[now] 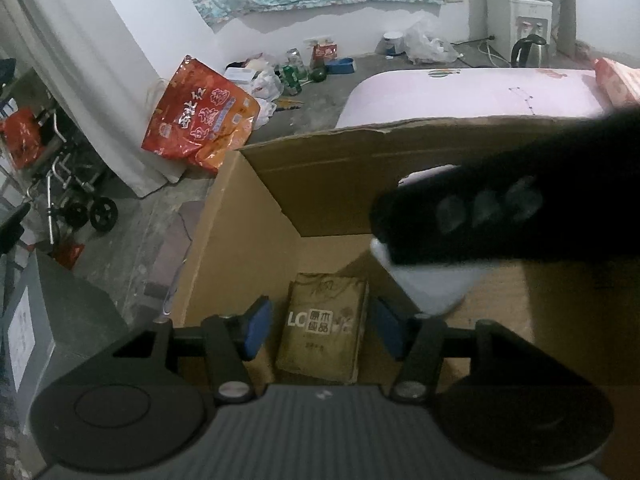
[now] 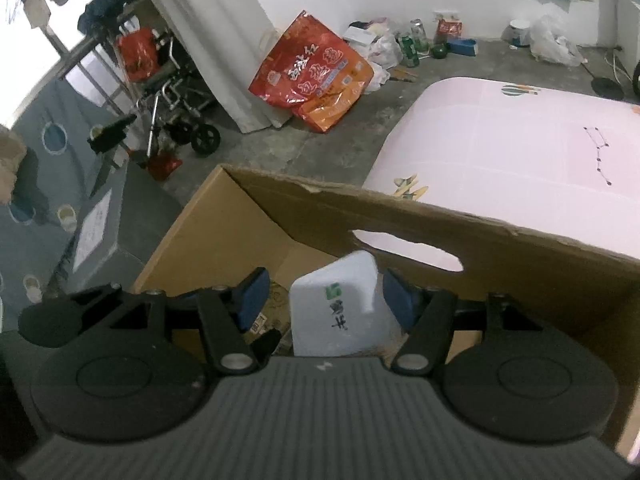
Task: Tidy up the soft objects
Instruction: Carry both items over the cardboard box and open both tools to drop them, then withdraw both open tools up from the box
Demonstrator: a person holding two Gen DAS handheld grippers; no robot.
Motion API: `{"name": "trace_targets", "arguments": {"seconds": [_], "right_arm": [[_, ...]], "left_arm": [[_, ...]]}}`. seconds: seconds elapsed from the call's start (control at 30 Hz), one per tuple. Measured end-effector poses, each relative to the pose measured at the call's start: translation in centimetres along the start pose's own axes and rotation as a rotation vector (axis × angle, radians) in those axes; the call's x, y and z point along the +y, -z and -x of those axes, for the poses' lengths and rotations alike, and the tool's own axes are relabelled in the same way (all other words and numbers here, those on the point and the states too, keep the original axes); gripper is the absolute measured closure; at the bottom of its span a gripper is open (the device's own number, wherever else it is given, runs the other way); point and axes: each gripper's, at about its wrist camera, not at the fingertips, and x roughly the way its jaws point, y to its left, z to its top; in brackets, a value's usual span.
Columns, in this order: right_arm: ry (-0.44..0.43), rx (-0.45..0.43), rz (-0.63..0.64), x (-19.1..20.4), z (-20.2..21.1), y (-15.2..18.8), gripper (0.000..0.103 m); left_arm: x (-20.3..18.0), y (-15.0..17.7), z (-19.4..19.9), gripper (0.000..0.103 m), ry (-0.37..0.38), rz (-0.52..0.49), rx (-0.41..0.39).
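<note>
An open cardboard box [image 1: 256,240] stands on the floor. A brown tissue pack [image 1: 324,332] lies flat on its bottom. My left gripper [image 1: 323,330] hangs over it, open, with a gap between each blue pad and the pack. A white soft pack [image 2: 336,304] with green and black print sits tilted inside the box between the fingers of my right gripper [image 2: 326,298]. The left pad stands clear of the white pack and the right pad is close beside it. In the left wrist view the right tool's black housing [image 1: 500,216] covers most of the white pack [image 1: 428,284].
The box's far wall [image 2: 500,264] has a handle cut-out. A pink mat [image 2: 520,140] lies behind it. A red bag [image 1: 200,116] leans on the white curtain, with a wheelchair [image 1: 68,184] at left, a grey case [image 1: 52,320] beside the box, and cans and bags along the wall.
</note>
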Motion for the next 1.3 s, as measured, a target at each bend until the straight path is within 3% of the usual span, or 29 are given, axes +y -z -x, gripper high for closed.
{"name": "trace_targets", "arguments": {"seconds": [0.23,0.53,0.77,0.83,1.0,1.13,1.3], "right_arm": [[-0.107,-0.079,-0.044,-1.2,5.9,-0.4,0.04],[-0.223,-0.162,-0.039,-2.5,19.0,2.3,0.039],[-0.307,-0.173,-0.042,-4.0,29.4,10.4,0.035],[-0.313,-0.178,-0.049,-4.7,31.8,13.8,0.034],[-0.315,-0.179,-0.103,-6.2,35.1,21.6,0.033],[-0.263,-0.2,-0.122,-6.8,37.2,25.9,0.032],[-0.243,-0.223,-0.119,-7.2,39.1,27.5,0.029]], "left_arm": [[1.1,0.6,4.1,0.031,0.045,0.054,-0.037],[3.9,3.5,12.5,0.03,0.11,0.126,-0.052],[1.8,10.4,18.0,0.028,0.141,0.053,-0.055],[0.2,12.8,17.7,0.029,0.157,0.027,-0.013],[-3.6,17.6,15.1,0.043,0.188,-0.004,0.097],[-4.7,19.2,15.3,0.044,0.137,-0.026,0.055],[-4.9,19.6,15.9,0.046,0.122,-0.079,0.056]]}}
